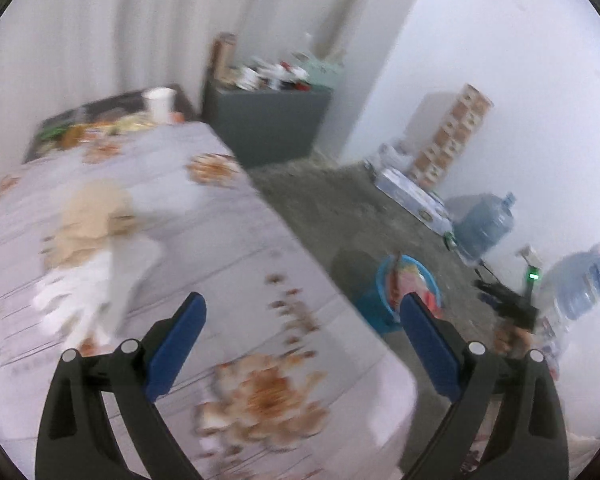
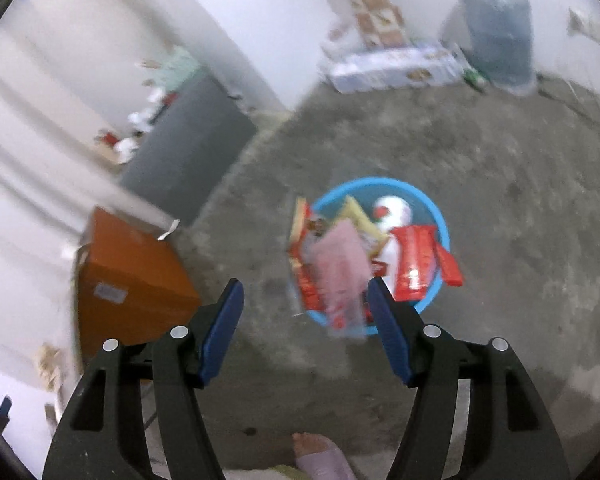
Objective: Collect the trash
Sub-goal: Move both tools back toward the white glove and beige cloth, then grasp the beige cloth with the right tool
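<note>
pink plastic wrapper (image 2: 342,276) drops into round blue plastic bucket (image 2: 440,216); right gripper (image 2: 306,320) is released, left gripper (image 1: 302,344) also released. next: grasp crumpled beige and white paper (image 1: 88,248) on floral tablecloth (image 1: 228,248).

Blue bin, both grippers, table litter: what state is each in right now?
Blue bin: upright on the floor, heaped with wrappers, some overhanging the rim.
Pink wrapper: blurred above the bin, clear of both pads.
Right gripper: jaws open, nothing held.
Left gripper: jaws wide open, empty, above the table edge.
Crumpled paper: lying on the tablecloth, not picked up.
White cup: upright at the table's far end.
</note>
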Demonstrator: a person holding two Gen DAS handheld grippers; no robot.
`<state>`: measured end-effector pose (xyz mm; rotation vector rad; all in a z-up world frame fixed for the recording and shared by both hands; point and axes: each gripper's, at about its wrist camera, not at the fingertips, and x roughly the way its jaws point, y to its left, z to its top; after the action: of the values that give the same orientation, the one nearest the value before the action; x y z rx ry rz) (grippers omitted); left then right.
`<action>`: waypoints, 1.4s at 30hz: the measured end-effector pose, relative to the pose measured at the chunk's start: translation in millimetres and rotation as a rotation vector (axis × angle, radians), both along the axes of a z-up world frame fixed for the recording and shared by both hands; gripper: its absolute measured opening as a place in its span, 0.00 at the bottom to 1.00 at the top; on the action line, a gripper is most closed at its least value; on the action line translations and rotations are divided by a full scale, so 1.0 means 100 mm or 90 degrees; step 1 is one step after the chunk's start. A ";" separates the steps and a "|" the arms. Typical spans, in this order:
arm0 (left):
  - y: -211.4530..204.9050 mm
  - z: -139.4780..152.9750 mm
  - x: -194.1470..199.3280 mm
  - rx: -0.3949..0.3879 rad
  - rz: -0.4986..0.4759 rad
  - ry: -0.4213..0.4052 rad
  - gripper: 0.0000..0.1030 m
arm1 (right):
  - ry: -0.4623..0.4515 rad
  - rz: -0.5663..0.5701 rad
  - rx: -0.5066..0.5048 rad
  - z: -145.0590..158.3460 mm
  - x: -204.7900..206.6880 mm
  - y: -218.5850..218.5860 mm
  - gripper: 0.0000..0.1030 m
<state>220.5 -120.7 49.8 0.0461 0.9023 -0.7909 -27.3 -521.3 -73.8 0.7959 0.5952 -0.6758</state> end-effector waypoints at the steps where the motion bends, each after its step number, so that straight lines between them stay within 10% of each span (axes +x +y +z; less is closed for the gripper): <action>1: 0.11 0.01 0.00 0.001 0.014 -0.005 0.93 | -0.009 0.019 -0.007 0.10 0.03 0.12 0.61; 17: 1.78 -0.41 0.19 0.000 0.237 0.004 0.93 | -0.050 0.436 -0.052 0.97 1.96 2.12 0.71; 25: 1.70 -0.52 0.55 0.041 0.190 0.000 0.93 | -0.006 0.573 -0.051 0.92 3.10 3.01 0.81; 42: 1.11 -1.14 1.39 0.141 0.196 0.018 0.91 | 0.176 0.627 -0.074 0.29 5.08 3.80 0.77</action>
<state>359.5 -9.6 -64.3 0.0874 0.9931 -0.4048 480.2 -141.0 -44.8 0.2227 1.0769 0.0978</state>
